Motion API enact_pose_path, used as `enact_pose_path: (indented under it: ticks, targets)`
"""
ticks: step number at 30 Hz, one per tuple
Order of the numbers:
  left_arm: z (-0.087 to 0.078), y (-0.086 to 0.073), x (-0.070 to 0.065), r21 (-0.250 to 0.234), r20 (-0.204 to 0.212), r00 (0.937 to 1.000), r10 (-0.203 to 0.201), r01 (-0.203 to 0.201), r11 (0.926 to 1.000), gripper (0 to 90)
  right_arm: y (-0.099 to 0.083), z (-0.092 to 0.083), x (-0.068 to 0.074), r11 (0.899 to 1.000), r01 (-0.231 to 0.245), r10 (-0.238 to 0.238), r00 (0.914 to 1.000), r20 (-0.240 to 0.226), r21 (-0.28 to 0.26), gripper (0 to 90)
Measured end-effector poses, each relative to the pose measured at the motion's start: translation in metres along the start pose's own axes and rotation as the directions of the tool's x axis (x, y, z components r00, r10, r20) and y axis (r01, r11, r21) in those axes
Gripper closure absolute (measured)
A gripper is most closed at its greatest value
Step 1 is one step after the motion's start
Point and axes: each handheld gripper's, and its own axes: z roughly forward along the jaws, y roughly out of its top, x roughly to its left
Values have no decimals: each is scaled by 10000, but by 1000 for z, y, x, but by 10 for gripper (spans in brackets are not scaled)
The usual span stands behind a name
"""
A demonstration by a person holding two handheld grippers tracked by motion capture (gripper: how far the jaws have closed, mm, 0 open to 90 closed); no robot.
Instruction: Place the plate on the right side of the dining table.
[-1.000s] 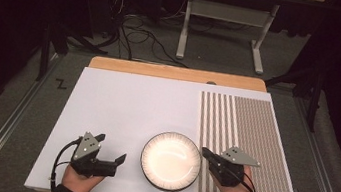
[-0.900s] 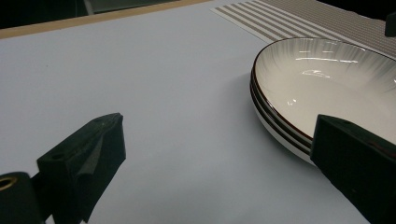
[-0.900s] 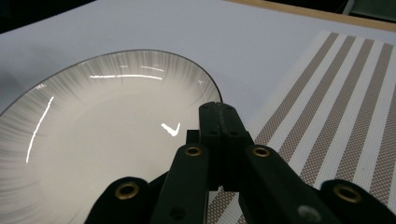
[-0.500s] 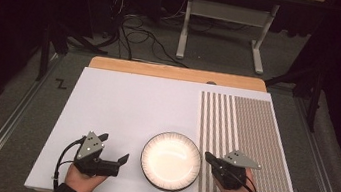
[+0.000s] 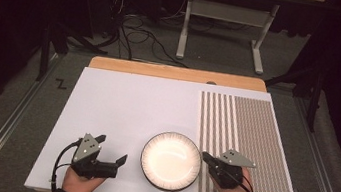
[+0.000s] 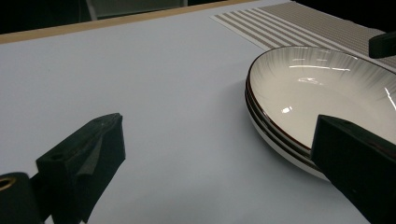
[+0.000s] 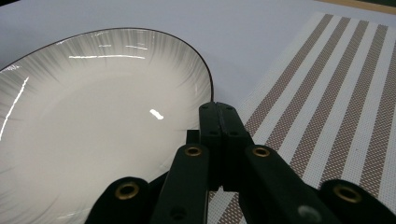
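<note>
Now parked beside the plate (image 5: 170, 160), unmoved: left gripper (image 5: 110, 158) agape, right gripper (image 5: 206, 157) clenched empty; grasp pending.

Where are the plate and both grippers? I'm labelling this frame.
plate (image 5: 171, 160): high view, middle of its white well.
left gripper (image 5: 111, 151): high view, between its open fingertips.
right gripper (image 5: 206, 157): high view, closed tips.

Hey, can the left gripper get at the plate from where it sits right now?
Probably yes: the left gripper stands open beside the plate, with bare white tabletop between them.
</note>
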Motion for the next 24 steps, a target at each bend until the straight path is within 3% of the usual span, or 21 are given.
enact_pose_path:
  ticks: [13,24]
  targets:
    - [-3,-5,2,184,-33,10000,10,-9,9998,40,-2,3,2,9999,101,-98,9998,-189,118,900]
    - [-3,-5,1,191,-11,10000,62,-62,9998,41,-2,3,5,9997,211,-209,9997,-81,157,900]
